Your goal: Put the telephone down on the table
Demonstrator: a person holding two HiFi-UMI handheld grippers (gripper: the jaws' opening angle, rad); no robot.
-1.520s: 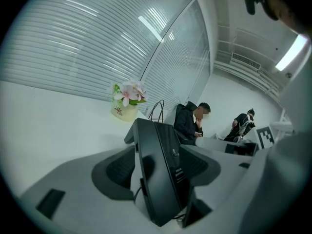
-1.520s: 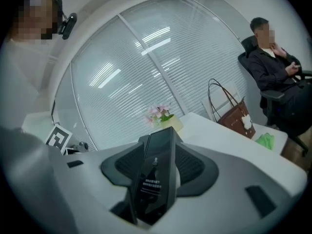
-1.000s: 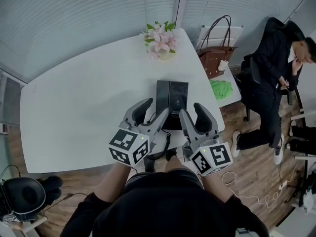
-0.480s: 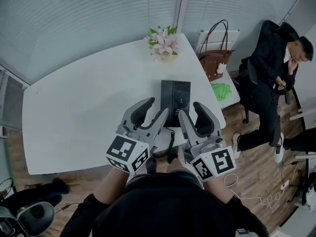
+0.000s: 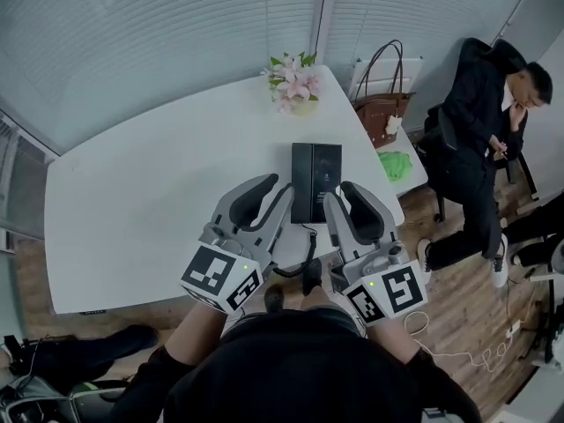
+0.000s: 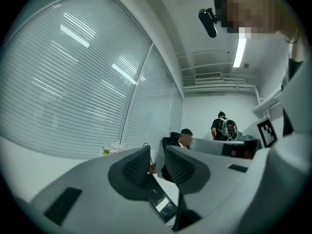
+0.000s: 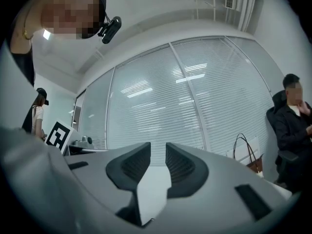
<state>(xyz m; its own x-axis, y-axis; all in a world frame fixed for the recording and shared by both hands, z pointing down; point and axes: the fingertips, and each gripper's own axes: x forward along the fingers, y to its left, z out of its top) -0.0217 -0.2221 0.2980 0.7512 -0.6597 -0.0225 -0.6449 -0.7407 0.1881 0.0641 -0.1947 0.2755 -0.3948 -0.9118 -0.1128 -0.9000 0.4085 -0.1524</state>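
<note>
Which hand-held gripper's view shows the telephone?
The left hand-held gripper: black telephone beyond its jaws; the right hand-held gripper sees only white table. Both jaw pairs have just been closing, empty.

The 2 grippers ease back from the telephone [image 5: 315,181] toward the person and rise off the table [image 5: 141,201]. The left gripper [image 5: 278,186] and the right gripper [image 5: 339,192] have each just been closing partway, with a gap left and nothing between the jaws.
</note>
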